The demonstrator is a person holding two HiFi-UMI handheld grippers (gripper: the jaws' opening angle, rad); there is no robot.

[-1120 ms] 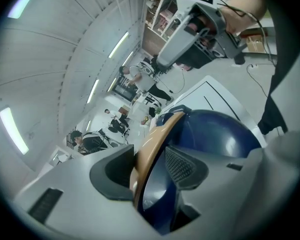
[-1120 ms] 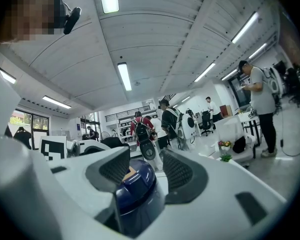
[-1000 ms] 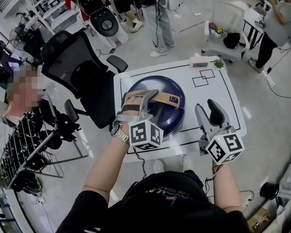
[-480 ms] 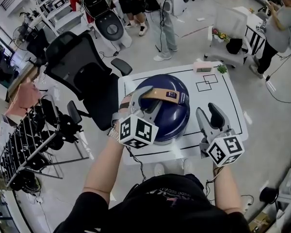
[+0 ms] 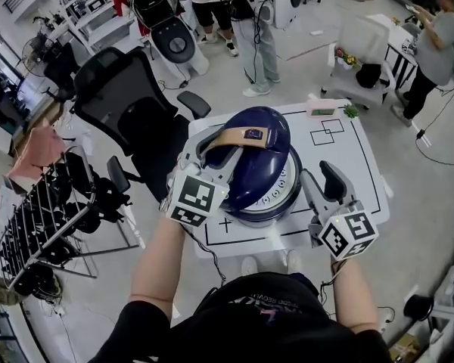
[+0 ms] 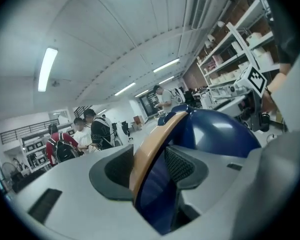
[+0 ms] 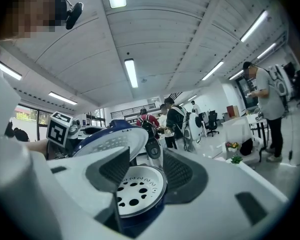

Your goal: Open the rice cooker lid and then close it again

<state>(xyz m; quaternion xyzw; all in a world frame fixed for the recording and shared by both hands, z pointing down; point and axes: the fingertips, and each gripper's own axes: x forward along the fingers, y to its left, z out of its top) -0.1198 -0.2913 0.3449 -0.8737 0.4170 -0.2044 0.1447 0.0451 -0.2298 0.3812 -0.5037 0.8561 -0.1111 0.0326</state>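
A dark blue rice cooker stands on the white table. Its domed lid is tilted up, hinged at the far side, and the white perforated inner plate shows under it. My left gripper is shut on the tan handle across the lid; in the left gripper view that handle runs between the pads. My right gripper stands open just right of the cooker's body, nothing between its fingers.
Black outlines are drawn on the table. A pink box and a small plant sit at its far edge. A black office chair stands to the left, a rack further left. People stand beyond, near a white cart.
The lid has gone from lying shut to tilted open, and the white inner plate now shows. My left gripper rose and rolled with the handle. The right gripper shifted slightly toward the cooker.
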